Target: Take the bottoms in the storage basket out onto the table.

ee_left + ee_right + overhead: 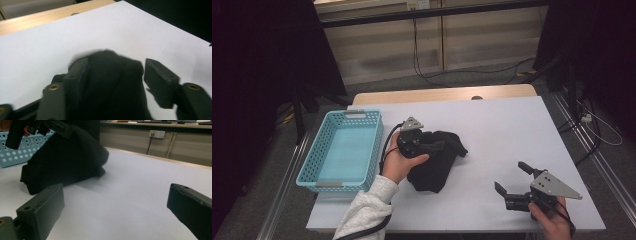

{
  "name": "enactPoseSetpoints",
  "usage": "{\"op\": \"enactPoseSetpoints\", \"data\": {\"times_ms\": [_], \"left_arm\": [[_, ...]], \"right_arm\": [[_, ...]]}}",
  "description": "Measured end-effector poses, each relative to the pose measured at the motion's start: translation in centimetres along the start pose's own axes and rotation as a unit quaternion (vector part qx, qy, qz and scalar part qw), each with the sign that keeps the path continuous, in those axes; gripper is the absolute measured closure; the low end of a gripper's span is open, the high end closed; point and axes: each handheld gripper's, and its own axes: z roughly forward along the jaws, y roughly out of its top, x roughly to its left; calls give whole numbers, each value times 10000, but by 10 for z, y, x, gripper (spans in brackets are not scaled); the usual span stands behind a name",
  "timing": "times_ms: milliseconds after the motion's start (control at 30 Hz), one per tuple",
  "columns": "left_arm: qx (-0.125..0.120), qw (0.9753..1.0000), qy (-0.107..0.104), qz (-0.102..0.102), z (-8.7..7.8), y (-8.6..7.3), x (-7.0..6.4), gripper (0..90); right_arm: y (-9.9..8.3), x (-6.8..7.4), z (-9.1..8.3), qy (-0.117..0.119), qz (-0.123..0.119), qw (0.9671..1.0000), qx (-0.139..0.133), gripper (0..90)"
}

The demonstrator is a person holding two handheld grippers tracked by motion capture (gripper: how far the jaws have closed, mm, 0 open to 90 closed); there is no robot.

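The crumpled black fabric garment (438,159) lies between the left gripper (113,75)'s spread jaws, bunched against one and clear of the other. The right gripper (512,179) stands wide, nothing between its jaws, the garment well beyond its fingertips on the white table (507,130).

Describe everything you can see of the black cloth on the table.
The black cloth is a soft, matte, dark fabric, bunched into a rumpled heap with folds, not spread flat. It lies near the middle of the white table, to the right of the blue basket and apart from it. The left gripper is on it: in the left gripper view fabric bulges up between the jaws, which stand apart. The right gripper is open and clear of it.
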Motion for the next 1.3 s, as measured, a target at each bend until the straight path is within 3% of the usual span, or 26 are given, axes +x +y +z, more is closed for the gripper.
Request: {"op": "enactPoseSetpoints", "data": {"times_ms": [100,200,300,633,767,867,1000,1067,1200,1300], "left_arm": [[-35,9999,56,125,-11,1,1,271],[-3,9999,95,126,-19,0,1,237],[-18,9995,211,242,-33,-9,2,217],[57,9991,400,93,-51,-42,16,164],[97,9988,478,-63,-49,-52,20,140],[165,9983,551,69,-46,-59,21,103],[161,9986,498,6,-41,-66,20,99],[256,9981,558,107,-35,-72,19,100],[315,9981,533,52,-29,-73,22,100],[215,9983,549,-46,-29,-73,20,92]], "right_arm": [[1,0,0,-20,36,10000,-23,0],[2,1,0,-31,9,10000,-10,0],[5,3,3,-2,-44,10000,8,0],[4,11,14,166,-155,9995,201,0],[4,11,17,160,-104,9994,291,0],[5,12,21,231,-121,9992,315,0],[5,14,25,192,-196,9989,390,7],[6,13,26,230,4,9991,344,11],[5,12,24,211,-84,9989,412,10],[6,12,21,227,20,9989,411,4]]}}
